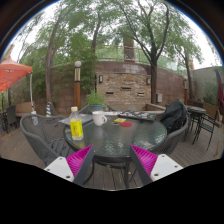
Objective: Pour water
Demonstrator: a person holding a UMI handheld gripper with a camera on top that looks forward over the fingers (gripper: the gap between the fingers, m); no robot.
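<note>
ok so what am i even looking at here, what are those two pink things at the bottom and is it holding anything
This is one picture, taken by a wide-angle camera mounted on a handheld gripper that a person carries; there is no robot arm. The camera looks forward along the gripper's two fingers, and the pink shapes are the pads on their inner faces.

The jaws stand open and hold nothing.

Beyond them is a round glass patio table in a garden, with metal chairs around it and a brick wall and trees behind. On the table stand a yellow bottle and a white cup; some red and colourful items lie further back, too small to identify. A dark bag sits on a chair beside the table.
</note>
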